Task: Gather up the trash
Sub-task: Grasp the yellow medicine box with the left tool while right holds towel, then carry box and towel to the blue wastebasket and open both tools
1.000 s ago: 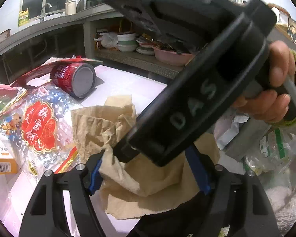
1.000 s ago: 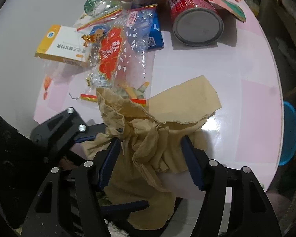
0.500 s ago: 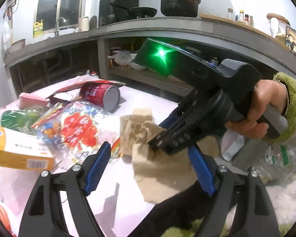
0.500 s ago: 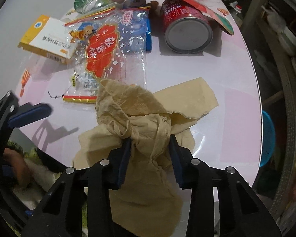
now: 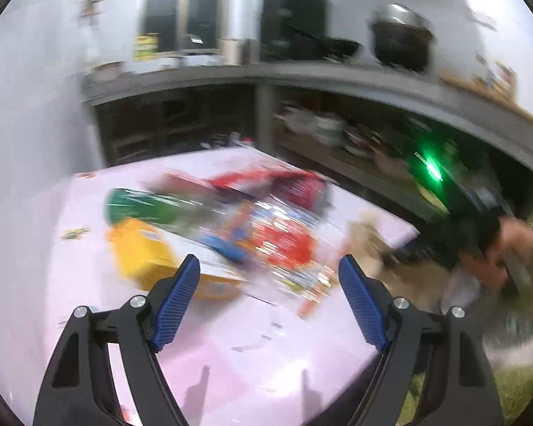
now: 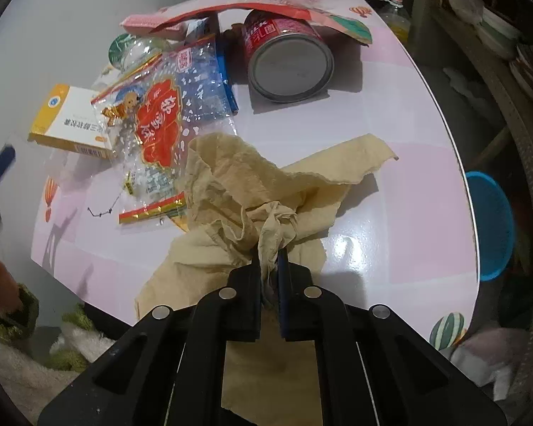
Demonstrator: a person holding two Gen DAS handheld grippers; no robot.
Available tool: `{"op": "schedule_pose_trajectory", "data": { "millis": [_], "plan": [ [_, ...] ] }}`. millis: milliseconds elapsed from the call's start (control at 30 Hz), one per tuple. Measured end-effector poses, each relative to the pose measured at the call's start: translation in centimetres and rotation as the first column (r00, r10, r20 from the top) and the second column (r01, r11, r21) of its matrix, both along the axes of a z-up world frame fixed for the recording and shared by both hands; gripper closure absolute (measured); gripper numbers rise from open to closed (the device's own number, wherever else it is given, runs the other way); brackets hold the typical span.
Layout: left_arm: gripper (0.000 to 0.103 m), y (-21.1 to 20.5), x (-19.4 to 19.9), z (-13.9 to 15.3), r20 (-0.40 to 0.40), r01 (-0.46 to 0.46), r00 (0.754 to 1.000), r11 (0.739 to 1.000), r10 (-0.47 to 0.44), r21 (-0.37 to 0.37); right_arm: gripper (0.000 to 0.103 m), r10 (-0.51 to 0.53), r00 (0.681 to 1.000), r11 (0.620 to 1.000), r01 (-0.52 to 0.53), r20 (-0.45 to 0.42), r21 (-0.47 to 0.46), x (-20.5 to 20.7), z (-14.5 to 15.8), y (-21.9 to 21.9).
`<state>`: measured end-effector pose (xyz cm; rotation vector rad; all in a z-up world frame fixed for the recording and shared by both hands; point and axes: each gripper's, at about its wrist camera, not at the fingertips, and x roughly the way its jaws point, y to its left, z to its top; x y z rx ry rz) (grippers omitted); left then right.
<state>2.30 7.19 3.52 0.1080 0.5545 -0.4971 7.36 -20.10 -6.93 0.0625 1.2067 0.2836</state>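
Jaws first: the right gripper is pinched tight on a twisted wad of the crumpled tan paper, only a sliver between the 2 fingers, while the left gripper hangs wide open above the table with nothing between its ribbed blue pads.

Nearest the right gripper, the tan paper bunches up from the pinch and spreads in soft, wrinkled folds, part lying on the table and part draping over the near edge. The table is glossy, pale pink and white in blocks, with small balloon prints and a rounded edge.

Just beyond the paper lies a clear crinkly snack bag with a red label, overlapping a yellow-and-white carton. Farther on, a red tin can lies on its side, grey end facing the camera, under a flat pink-and-red packet.

Only the right view gives crisp detail, plus a blue basin below the table edge. The left view is smeared with motion blur but alone shows the room: a grey counter carrying a dark pot, shelves beneath, and a green light on the other device.
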Motion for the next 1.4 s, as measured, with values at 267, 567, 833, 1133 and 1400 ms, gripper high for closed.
{"op": "schedule_pose_trajectory", "data": {
  "millis": [267, 567, 833, 1133, 1400],
  "plan": [
    [0.025, 3.0, 4.7, 1.0, -0.071, -0.254, 0.965, 0.967, 0.254, 0.008, 0.097, -0.013, 1.000, 0.999, 0.012, 0.014, 0.049, 1.0, -0.5, -2.2],
    [0.035, 3.9, 8.4, -1.6, -0.302, -0.352, 0.889, 0.935, 0.344, 0.030, 0.097, 0.000, 0.999, 0.999, -0.002, 0.054, 0.040, -0.3, -1.0, -2.2],
    [0.059, 3.9, 8.6, -2.3, -0.356, -0.392, 0.858, 0.920, 0.370, 0.013, 0.097, -0.009, 0.998, 0.997, 0.004, 0.064, 0.071, -0.9, -0.9, -3.1],
    [0.072, 4.3, 7.3, -0.2, -0.322, -0.408, 0.872, 0.911, 0.369, -0.061, 0.100, -0.035, 0.996, 0.995, 0.027, 0.081, 0.098, -2.3, -0.5, -4.0],
    [0.074, 4.4, 5.2, 3.9, -0.219, -0.411, 0.899, 0.903, 0.379, -0.123, 0.100, -0.100, 0.986, 0.981, 0.074, 0.137, 0.180, -4.0, 1.8, -6.7]
  ]
}}
